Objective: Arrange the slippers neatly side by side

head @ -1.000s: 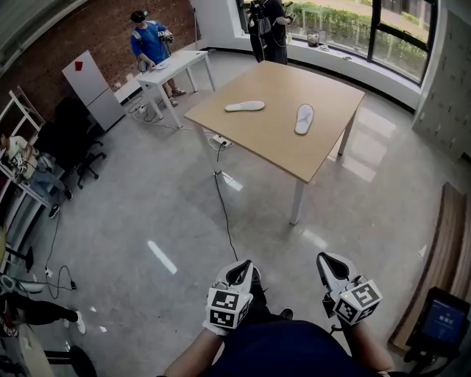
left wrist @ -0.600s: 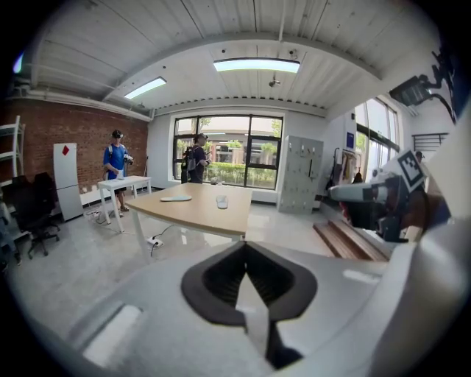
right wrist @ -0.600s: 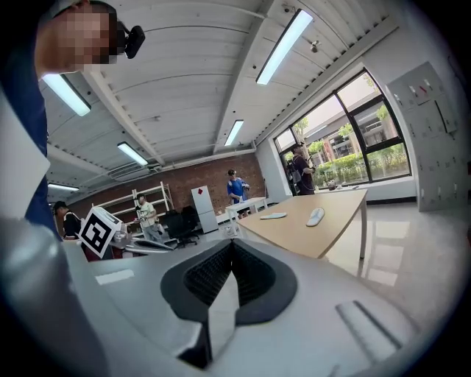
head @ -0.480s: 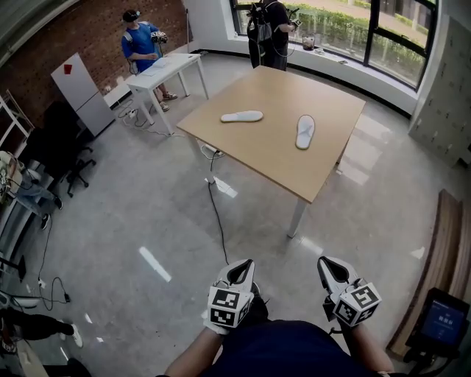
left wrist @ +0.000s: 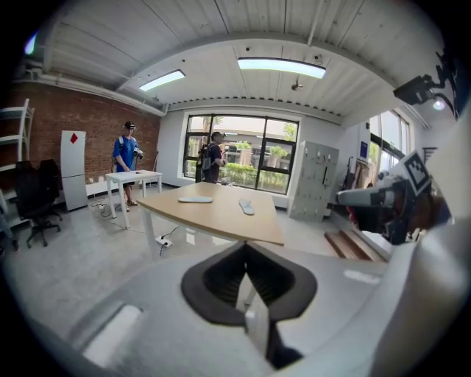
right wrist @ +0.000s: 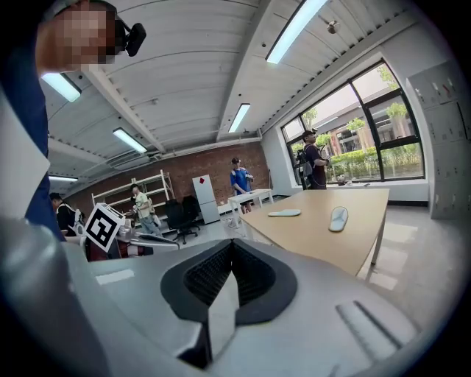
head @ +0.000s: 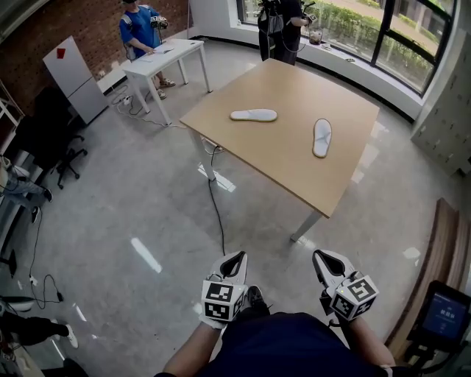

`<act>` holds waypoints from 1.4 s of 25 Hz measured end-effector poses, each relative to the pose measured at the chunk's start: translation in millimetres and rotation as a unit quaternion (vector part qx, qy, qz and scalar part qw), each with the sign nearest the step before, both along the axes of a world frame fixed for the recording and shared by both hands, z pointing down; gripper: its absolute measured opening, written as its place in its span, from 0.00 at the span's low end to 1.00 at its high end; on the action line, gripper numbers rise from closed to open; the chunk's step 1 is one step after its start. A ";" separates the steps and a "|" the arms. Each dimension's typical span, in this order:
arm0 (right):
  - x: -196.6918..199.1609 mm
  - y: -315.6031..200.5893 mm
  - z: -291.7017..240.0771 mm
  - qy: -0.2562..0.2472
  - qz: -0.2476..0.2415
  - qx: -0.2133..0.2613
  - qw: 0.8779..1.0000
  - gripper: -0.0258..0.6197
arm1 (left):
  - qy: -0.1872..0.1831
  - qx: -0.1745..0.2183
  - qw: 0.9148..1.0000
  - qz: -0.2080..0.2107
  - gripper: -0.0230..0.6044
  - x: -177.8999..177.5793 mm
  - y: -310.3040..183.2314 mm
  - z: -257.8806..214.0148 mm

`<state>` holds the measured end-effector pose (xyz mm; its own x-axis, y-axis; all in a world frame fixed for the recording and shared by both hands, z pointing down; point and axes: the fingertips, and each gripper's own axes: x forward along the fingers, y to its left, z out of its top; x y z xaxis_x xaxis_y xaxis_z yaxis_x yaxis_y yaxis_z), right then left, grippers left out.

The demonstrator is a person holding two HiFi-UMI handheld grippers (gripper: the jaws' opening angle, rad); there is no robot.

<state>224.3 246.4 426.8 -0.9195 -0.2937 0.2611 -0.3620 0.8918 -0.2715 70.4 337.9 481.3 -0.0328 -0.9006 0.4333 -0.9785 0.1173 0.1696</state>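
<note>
Two white slippers lie apart on the wooden table point(head: 280, 154) ahead: one slipper point(head: 254, 115) lies crosswise near the left corner, the other slipper point(head: 321, 138) points lengthwise at the right. Both also show far off in the left gripper view, left slipper point(left wrist: 195, 199) and right slipper point(left wrist: 246, 208), and in the right gripper view, left slipper point(right wrist: 284, 213) and right slipper point(right wrist: 338, 217). My left gripper point(head: 234, 259) and right gripper point(head: 324, 258) are held near my body, well short of the table. Both are shut with nothing in them.
A white desk point(head: 158, 59) with a person point(head: 140, 26) stands at the back left, and another person point(head: 283, 18) by the windows. A cable point(head: 218, 213) runs across the floor to the table. Black chairs point(head: 51, 140) are at the left, a wooden bench point(head: 441, 250) at the right.
The table and slippers have drawn nearer and shifted right in the head view as I walk forward. Both grippers keep their place and stay shut.
</note>
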 end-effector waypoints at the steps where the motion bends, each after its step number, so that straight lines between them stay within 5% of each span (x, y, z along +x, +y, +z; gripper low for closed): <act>1: -10.9 -1.1 -0.6 0.003 -0.004 0.001 1.000 0.05 | 0.002 0.001 1.000 -0.005 0.04 -10.5 -0.5 0.6; 20: -159.5 -36.4 18.8 0.006 -0.095 -0.023 0.995 0.05 | 0.024 -0.030 0.996 -0.086 0.04 -125.5 -11.1 26.3; 35: -235.7 -173.3 16.5 -0.001 -0.089 -0.044 0.995 0.05 | 0.010 -0.036 0.996 -0.079 0.04 -197.1 -147.5 8.0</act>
<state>-11.4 73.1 443.3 -0.9555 -0.1022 0.2765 -0.1998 0.9143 -0.3523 -126.7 190.4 489.4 -0.1617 -0.8515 0.4988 -0.9435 0.2816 0.1749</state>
